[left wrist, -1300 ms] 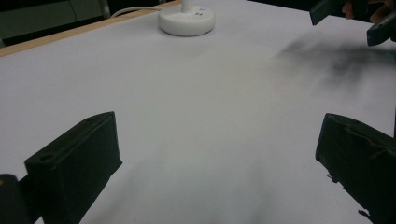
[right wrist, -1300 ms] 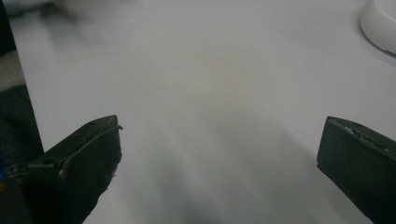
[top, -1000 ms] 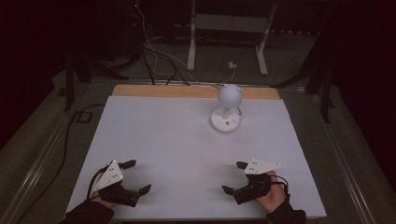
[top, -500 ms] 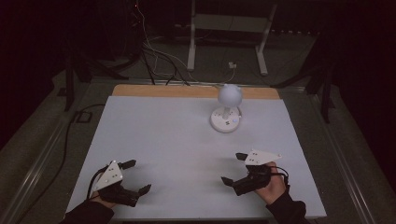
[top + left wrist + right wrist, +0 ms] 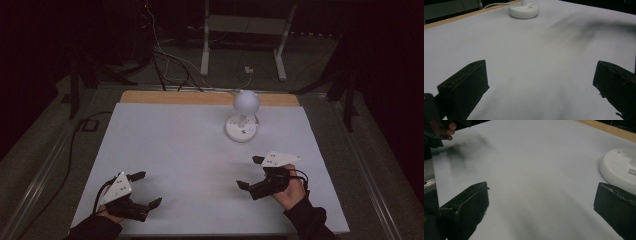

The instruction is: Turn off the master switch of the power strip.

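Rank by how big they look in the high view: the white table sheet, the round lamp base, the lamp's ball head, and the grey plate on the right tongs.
1. White table sheet, by far the largest.
2. Grey plate on the right tongs and lamp base look about alike; the plate sits nearer the camera, so I will not rank them.
3. Ball head, somewhat smaller.

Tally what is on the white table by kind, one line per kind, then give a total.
White desk lamp: 1
Hand-held claws: 2, the left claw and the right claw, both with jaws apart and holding nothing
Total: 3 things on or over the white table
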### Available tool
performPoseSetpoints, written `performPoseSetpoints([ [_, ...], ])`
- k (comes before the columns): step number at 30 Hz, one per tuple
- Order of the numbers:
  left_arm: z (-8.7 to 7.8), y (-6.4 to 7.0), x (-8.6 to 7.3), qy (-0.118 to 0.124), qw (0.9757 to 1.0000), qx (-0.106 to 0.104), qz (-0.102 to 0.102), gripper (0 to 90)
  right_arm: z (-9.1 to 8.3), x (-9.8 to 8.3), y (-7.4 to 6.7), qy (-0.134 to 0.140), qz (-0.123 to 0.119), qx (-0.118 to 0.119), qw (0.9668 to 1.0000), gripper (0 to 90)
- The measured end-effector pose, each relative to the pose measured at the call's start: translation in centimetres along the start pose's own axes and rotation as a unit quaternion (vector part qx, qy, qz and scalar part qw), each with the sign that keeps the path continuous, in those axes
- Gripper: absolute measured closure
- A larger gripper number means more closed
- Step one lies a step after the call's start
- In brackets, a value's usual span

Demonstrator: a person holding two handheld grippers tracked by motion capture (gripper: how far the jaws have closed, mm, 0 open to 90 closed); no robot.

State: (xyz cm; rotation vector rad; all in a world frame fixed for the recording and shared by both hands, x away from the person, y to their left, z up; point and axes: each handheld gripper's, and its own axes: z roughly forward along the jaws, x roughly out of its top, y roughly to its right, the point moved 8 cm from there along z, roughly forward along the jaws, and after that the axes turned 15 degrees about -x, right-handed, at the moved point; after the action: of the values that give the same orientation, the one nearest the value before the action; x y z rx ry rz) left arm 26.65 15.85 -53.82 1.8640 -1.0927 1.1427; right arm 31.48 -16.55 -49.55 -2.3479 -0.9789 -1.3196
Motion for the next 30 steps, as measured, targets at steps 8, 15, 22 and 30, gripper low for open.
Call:
performPoseSetpoints([
  [8,0.0,0.0,0.0,0.001,1.0000,0.000,0.000,0.4,0.4,1.4,1.1,0.006,0.007,-0.007,0.9999,0.0],
  [15,0.0,0.0,0.0,0.001,1.0000,0.000,-0.001,0.4,0.7,2.1,2.0,0.009,0.014,-0.010,0.9998,0.0],
  [22,0.0,0.0,0.1,0.004,1.0000,-0.001,-0.002,0.4,1.1,2.6,2.8,0.006,0.011,-0.018,0.9998,0.0],
  [30,-0.1,0.0,0.1,0.006,1.0000,-0.001,-0.004,0.4,2.0,3.1,3.9,0.001,0.013,-0.020,0.9997,0.0],
])
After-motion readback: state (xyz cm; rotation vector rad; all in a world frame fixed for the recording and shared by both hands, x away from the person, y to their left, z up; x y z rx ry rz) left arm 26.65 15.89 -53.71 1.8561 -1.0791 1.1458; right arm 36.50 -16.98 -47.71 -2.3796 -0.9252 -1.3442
